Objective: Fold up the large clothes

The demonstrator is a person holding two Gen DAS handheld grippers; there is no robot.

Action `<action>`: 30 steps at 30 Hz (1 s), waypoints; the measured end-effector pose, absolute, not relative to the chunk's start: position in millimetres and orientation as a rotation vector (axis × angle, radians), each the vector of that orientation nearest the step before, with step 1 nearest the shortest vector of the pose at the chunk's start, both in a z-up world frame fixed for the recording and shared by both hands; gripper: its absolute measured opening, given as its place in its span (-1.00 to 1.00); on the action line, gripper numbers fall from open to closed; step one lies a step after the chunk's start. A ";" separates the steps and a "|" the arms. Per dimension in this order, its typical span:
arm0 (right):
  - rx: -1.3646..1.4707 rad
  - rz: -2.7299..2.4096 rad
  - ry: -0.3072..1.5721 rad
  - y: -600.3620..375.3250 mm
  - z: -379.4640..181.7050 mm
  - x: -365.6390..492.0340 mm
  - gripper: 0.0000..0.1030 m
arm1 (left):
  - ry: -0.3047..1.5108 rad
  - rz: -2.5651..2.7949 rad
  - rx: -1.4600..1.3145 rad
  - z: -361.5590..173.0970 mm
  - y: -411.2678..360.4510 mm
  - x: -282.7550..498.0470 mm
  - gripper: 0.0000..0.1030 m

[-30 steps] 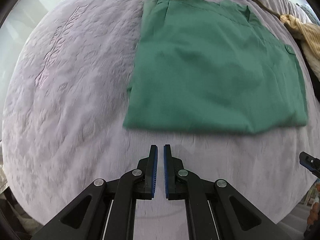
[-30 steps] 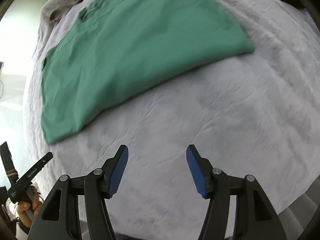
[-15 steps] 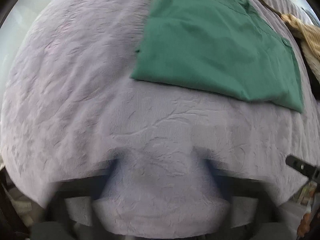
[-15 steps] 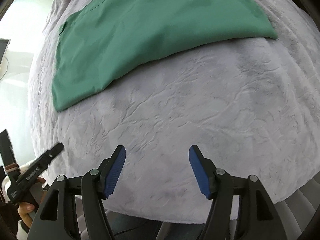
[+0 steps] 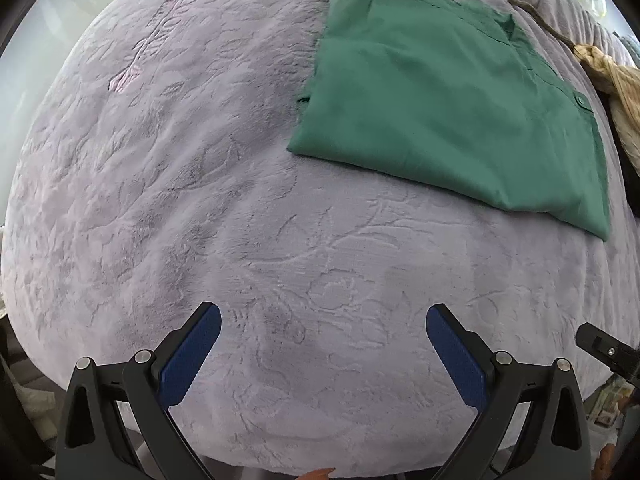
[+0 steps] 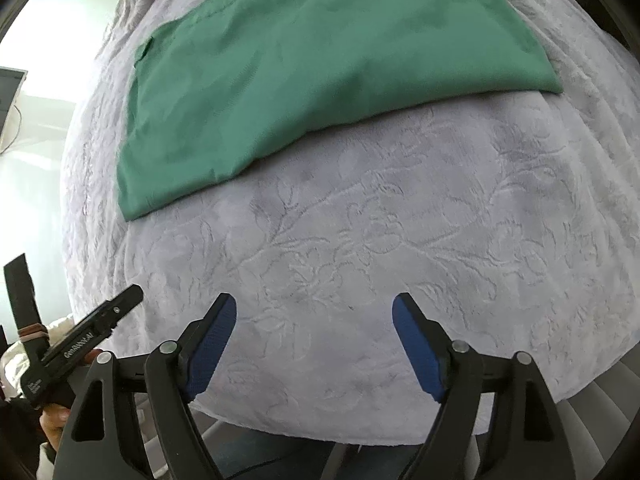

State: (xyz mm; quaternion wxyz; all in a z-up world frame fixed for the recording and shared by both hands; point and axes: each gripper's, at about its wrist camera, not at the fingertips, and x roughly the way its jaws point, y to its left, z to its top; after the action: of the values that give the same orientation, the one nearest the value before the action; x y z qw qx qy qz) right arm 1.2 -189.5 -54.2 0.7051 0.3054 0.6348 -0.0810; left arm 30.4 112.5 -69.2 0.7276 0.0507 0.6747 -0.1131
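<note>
A green garment (image 5: 452,96) lies folded flat in a rectangle on a lilac embossed bed cover (image 5: 200,200). It also shows in the right wrist view (image 6: 320,64). My left gripper (image 5: 323,316) is open and empty, well short of the garment's near edge. My right gripper (image 6: 314,306) is open and empty, also back from the garment near the bed's front edge. The left gripper's body (image 6: 80,340) shows at the lower left of the right wrist view.
A yellow-tan cloth (image 5: 616,92) lies at the far right beyond the garment. Rumpled lilac bedding (image 5: 560,4) sits at the back. The bed's front edge (image 6: 360,436) drops off just below the right gripper. A screen (image 6: 10,96) stands at far left.
My left gripper has opened from shut and pulled back from the garment. My right gripper has also drawn back toward the bed's front edge, staying open.
</note>
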 end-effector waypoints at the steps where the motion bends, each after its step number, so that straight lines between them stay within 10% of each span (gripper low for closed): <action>1: 0.679 -0.177 1.402 -188.8 -52.8 1.9 1.00 | 1.487 -0.249 0.111 -69.7 113.7 30.6 1.00; 30: 0.887 -0.146 1.481 -179.4 -87.0 15.5 0.99 | 1.550 -0.231 0.043 -98.5 143.1 58.3 1.00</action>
State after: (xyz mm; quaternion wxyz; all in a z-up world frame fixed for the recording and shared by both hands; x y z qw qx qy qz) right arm 15.5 -179.4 -87.0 0.6477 0.3903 0.6512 -0.0641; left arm 58.3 143.1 -98.5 0.7083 0.0193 0.6979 -0.1041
